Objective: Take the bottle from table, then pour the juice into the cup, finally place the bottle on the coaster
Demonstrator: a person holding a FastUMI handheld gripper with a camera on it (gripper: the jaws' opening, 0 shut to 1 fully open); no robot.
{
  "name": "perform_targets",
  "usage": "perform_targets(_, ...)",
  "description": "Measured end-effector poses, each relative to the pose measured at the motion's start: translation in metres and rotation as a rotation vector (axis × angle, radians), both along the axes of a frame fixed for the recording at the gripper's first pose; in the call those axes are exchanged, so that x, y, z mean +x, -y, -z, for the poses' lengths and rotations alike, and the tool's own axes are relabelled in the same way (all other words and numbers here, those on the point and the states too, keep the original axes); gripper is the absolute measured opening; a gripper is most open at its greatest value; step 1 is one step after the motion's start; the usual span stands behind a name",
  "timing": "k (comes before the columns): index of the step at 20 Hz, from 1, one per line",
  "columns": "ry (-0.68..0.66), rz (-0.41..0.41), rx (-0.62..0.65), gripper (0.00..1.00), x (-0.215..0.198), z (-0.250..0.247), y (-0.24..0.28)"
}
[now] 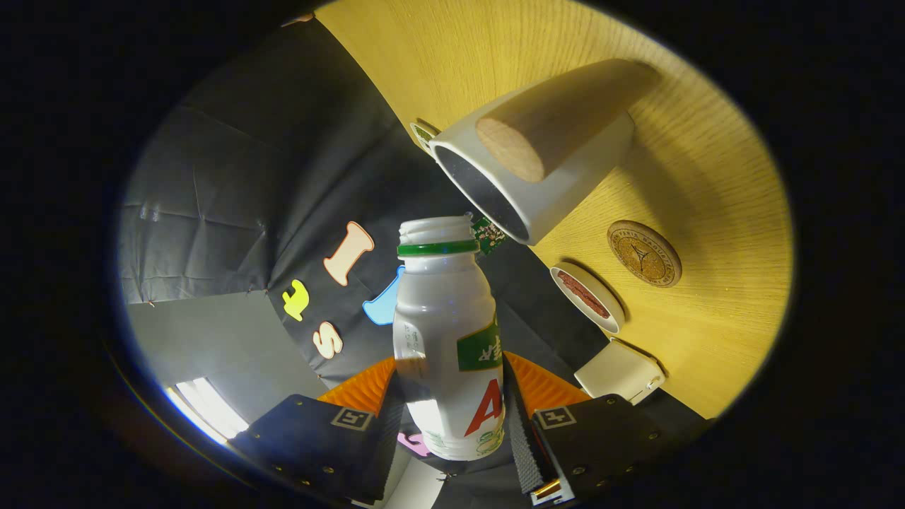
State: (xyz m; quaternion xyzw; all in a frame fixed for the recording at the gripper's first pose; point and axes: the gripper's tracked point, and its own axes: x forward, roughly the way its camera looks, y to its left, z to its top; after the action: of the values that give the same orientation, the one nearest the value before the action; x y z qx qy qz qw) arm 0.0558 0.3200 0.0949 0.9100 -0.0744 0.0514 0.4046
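A white plastic bottle point(448, 339) with a green neck ring, a green and red label and no cap sits between my two fingers point(360, 390). My gripper point(452, 418) is shut on the bottle's lower body. The whole scene appears rolled sideways, so the bottle is held tilted over the table. Its open mouth lies just short of the rim of a white cup point(558, 185) with a dark inside and a tan wooden handle. The cup stands on the yellow wooden table point(707, 177). A round cork coaster point(644, 253) lies on the table beyond the right finger, beside the cup.
A small white round dish point(587, 297) with a red-brown strip in it lies between the coaster and the table's edge. A cream white box point(621, 371) rests at that edge near my right finger. A small green-patterned item point(489, 235) peeks out behind the cup.
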Motion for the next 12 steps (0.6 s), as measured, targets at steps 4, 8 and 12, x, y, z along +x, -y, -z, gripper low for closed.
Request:
perform_targets(4,0.005,-0.004,-0.001,0.68,0.000,-0.001,0.000)
perform_targets(8,-0.029,-0.030,-0.133,0.68,0.003,0.005,-0.009)
perform_targets(12,-0.032,-0.054,-0.409,0.68,0.005,0.006,-0.014)
